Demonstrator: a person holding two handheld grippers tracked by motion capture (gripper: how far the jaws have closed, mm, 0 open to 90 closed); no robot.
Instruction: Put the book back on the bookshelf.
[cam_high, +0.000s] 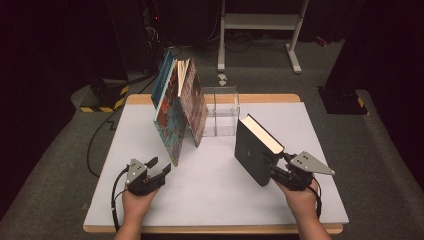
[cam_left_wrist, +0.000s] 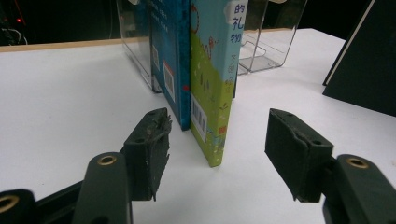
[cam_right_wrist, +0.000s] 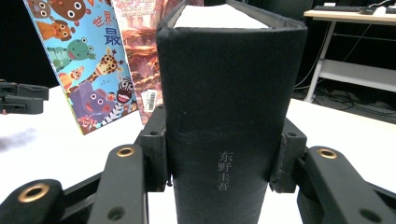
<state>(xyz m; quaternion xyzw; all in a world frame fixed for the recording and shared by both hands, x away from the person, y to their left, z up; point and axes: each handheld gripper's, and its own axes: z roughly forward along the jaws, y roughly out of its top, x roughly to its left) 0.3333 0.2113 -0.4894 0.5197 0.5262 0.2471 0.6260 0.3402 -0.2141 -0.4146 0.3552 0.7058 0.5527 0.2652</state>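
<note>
My left gripper (cam_high: 159, 169) rests low on the white desk (cam_high: 215, 200), its jaws standing wide with nothing between them. Just ahead of them stand the leaning picture books (cam_high: 175, 107), the green-covered one (cam_left_wrist: 212, 93) lined up with the gap and close to the left pad but not touching. Behind the books sits a clear plastic stand (cam_high: 222, 112). Bare desk lies between my two hands. My right gripper (cam_high: 272, 172) has its jaws on either side of the spine of the black book (cam_high: 255, 150), which stands upright and tilted on the desk; whether the pads press I cannot tell. The desk's right edge is near that hand, the front edge just behind both.
</note>
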